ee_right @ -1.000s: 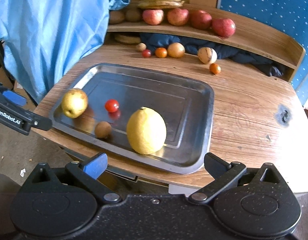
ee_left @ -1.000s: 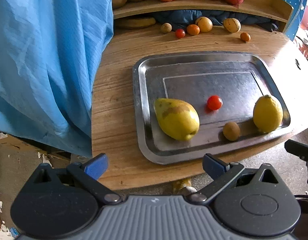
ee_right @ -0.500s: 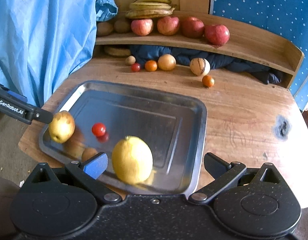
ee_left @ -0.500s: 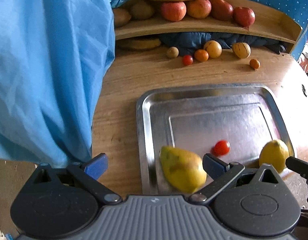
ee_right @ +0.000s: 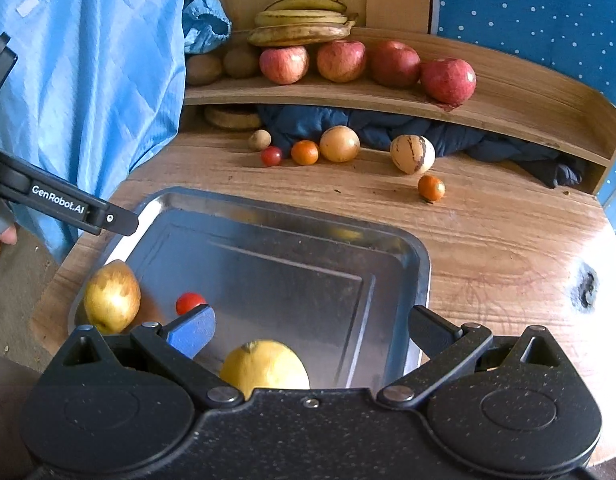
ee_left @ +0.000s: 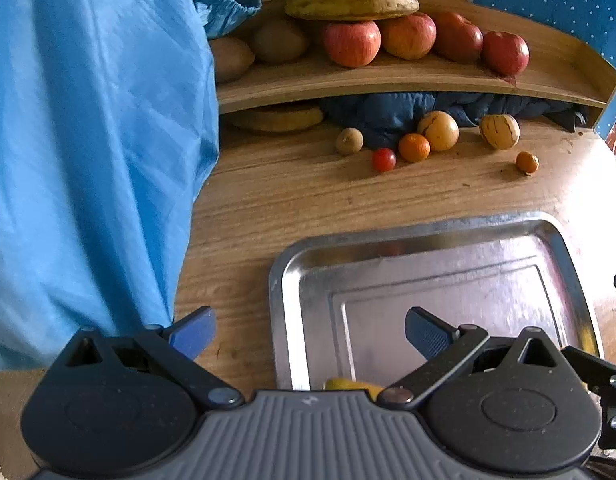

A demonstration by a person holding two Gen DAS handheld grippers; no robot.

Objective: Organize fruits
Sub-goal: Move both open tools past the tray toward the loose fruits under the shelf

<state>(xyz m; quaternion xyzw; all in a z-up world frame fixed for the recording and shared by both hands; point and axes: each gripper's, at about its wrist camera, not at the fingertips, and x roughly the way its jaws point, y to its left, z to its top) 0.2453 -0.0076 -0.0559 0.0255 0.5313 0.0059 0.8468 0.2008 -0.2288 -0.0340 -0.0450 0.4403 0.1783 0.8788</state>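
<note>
The left gripper [ee_left: 309,328] hovers level over the rectangular steel tray [ee_right: 421,268], jaws wide apart, empty. The right gripper [ee_right: 309,330] hangs likewise, jaws apart, above the yellow lemon [ee_right: 264,366] at 6 o'clock; the mottled yellow pear [ee_right: 112,296] lies at 9 o'clock.

Lemon [ee_right: 268,364], pear [ee_right: 112,296] in tray [ee_right: 421,276]; apples [ee_right: 341,60] on shelf [ee_right: 527,108].
</note>
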